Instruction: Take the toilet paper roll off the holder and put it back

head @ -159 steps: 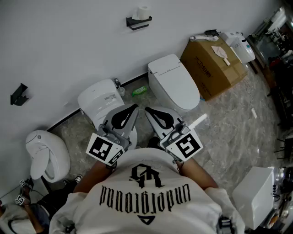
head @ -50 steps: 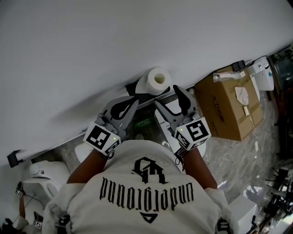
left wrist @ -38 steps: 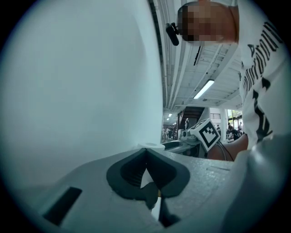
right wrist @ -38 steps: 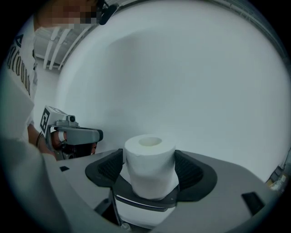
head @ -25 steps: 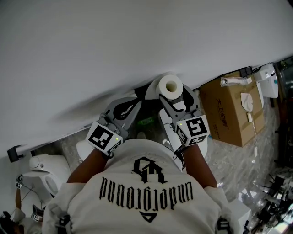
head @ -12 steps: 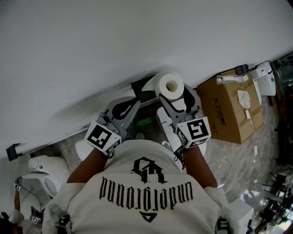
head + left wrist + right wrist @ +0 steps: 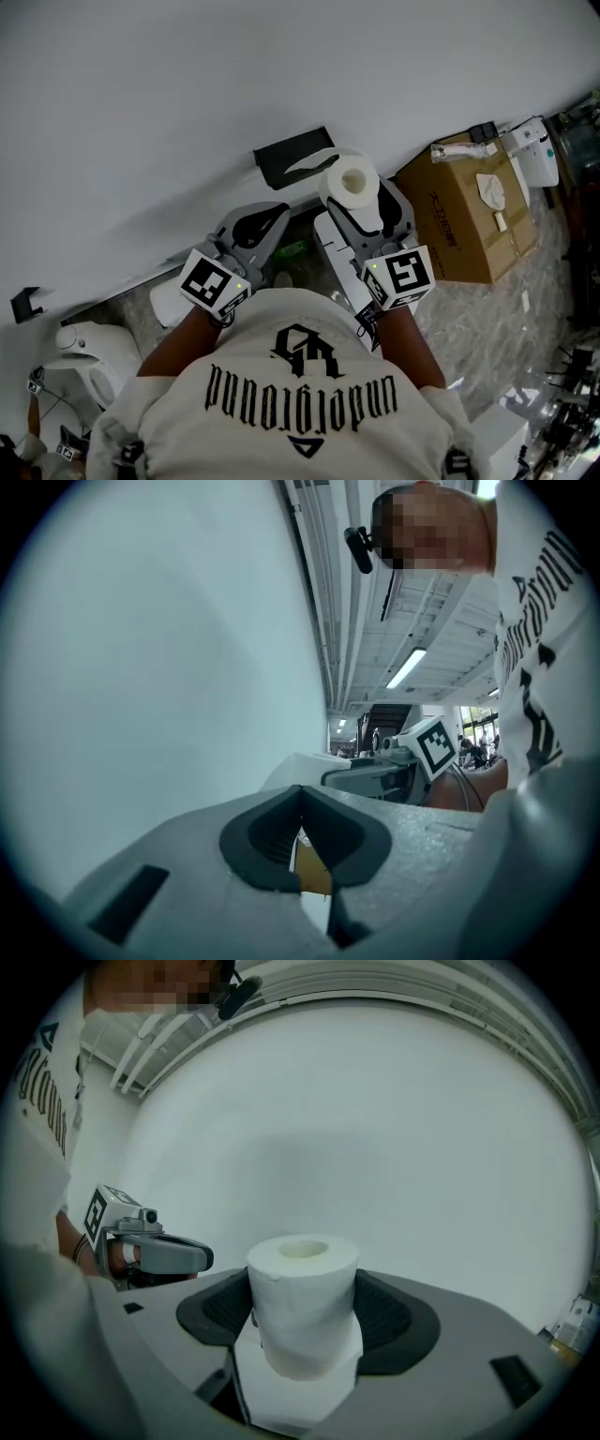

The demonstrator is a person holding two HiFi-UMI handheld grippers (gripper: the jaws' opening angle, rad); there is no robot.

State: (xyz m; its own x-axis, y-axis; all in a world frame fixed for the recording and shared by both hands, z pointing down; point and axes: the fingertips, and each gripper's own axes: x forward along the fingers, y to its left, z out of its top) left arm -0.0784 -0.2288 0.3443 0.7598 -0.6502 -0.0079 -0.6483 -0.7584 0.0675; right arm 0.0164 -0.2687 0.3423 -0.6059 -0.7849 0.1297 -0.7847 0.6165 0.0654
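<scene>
Roll (image 7: 350, 183) clamped upright in right tool (image 7: 356, 195), off the holder (image 7: 292, 155)

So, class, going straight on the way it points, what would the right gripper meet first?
Probably the white wall: the right gripper, shut on the paper roll, faces bare wall, with the black holder off to its left.

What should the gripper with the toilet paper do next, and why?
Probably carry the toilet paper roll over to the black holder on the wall. The right gripper is clamped on the roll, which hangs off the holder, beside it, so only putting it back is left.
</scene>
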